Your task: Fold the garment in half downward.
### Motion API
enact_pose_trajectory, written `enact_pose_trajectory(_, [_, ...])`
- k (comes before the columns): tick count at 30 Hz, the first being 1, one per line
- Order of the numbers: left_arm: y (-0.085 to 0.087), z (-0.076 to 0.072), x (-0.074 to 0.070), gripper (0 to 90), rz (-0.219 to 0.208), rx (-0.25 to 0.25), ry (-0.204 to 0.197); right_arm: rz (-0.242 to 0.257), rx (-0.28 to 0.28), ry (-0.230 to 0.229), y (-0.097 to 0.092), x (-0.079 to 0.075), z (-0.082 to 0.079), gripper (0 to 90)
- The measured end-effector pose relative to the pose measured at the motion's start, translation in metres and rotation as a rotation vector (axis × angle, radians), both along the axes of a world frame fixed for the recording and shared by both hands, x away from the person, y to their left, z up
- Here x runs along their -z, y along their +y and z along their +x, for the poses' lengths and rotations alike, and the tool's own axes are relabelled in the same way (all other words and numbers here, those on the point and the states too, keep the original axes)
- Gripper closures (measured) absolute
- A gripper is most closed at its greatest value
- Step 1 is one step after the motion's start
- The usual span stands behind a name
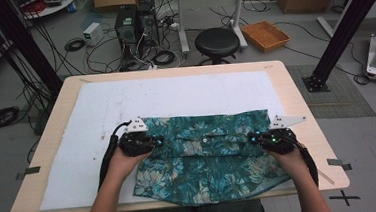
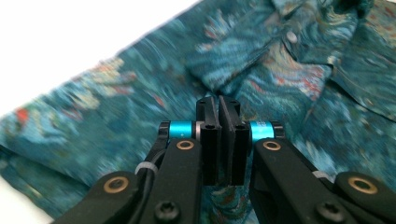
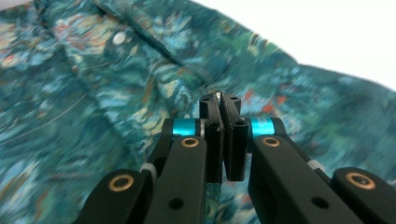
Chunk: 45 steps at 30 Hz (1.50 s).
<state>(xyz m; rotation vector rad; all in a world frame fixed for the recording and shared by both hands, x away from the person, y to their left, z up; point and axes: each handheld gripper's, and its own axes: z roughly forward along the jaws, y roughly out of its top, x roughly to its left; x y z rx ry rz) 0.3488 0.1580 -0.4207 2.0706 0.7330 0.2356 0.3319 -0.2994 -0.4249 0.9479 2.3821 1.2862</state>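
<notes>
No readable text, label or number anywhere.

high view: above the table (image 1: 295, 86) near edge, facing forward and down
gripper views: close over the shirt (image 2: 116, 107)
shared: shirt

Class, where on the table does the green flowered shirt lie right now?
In the high view, the shirt lies on the white mat at the table's near edge, between the left gripper and right gripper.
</notes>
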Motion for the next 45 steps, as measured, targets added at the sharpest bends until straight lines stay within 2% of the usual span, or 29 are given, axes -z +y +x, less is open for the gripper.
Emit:
enact_pose_trajectory(7, [0.003, -0.017, 0.010, 86.2, 0.020, 0.033, 0.047, -0.002, -0.020, 0.009, -0.003, 0.007, -0.022, 89.1])
enact_pose_trajectory(12, [0.003, -0.022, 0.013, 84.0, 0.032, 0.054, 0.070, -0.015, -0.031, 0.027, -0.002, 0.015, -0.031, 86.2])
enact_pose_trajectory(15, [0.004, -0.020, 0.012, 68.6, 0.020, 0.036, 0.069, 0.008, -0.018, 0.028, -0.004, 0.014, -0.031, 73.9])
enact_pose_trajectory(17, [0.003, -0.016, 0.007, 56.6, -0.001, -0.004, 0.046, 0.036, 0.003, 0.033, -0.006, 0.010, -0.027, 68.8])
enact_pose_trajectory(20, [0.001, -0.008, -0.001, 51.2, -0.054, -0.023, 0.022, 0.073, 0.022, 0.016, -0.007, 0.001, -0.019, 63.6])
enact_pose_trajectory(21, [-0.001, -0.005, -0.003, 48.1, -0.059, -0.035, 0.021, 0.085, 0.024, 0.015, -0.006, -0.002, -0.015, 62.9])
enact_pose_trajectory(24, [-0.010, 0.007, -0.006, 46.8, -0.057, -0.037, 0.023, 0.088, 0.024, -0.003, -0.001, -0.011, -0.003, 61.8])
enact_pose_trajectory(26, [-0.017, 0.017, -0.004, 46.2, -0.052, -0.041, 0.045, 0.078, 0.018, 0.005, 0.005, -0.013, 0.008, 61.0])
enact_pose_trajectory(30, [-0.034, 0.033, 0.005, 45.7, -0.023, -0.040, 0.091, 0.066, 0.011, 0.089, 0.022, -0.009, 0.030, 58.8])
enact_pose_trajectory(31, [-0.038, 0.036, 0.007, 45.6, -0.016, -0.034, 0.099, 0.063, -0.009, 0.103, 0.027, -0.007, 0.035, 58.3])
enact_pose_trajectory(35, [-0.050, 0.040, 0.015, 44.9, 0.003, -0.016, 0.119, 0.026, -0.030, 0.165, 0.044, 0.005, 0.048, 55.7])
enact_pose_trajectory(40, [-0.056, 0.037, 0.024, 45.0, 0.037, 0.001, 0.134, -0.050, -0.057, 0.216, 0.056, 0.018, 0.048, 54.7])
enact_pose_trajectory(41, [-0.057, 0.035, 0.024, 46.1, 0.038, 0.009, 0.123, -0.051, -0.065, 0.197, 0.056, 0.019, 0.046, 56.1])
enact_pose_trajectory(43, [-0.058, 0.032, 0.023, 52.7, 0.038, 0.030, 0.123, -0.050, -0.096, 0.193, 0.057, 0.019, 0.041, 62.8])
enact_pose_trajectory(45, [-0.060, 0.029, 0.022, 59.9, 0.049, 0.050, 0.107, -0.067, -0.112, 0.163, 0.057, 0.019, 0.037, 73.3])
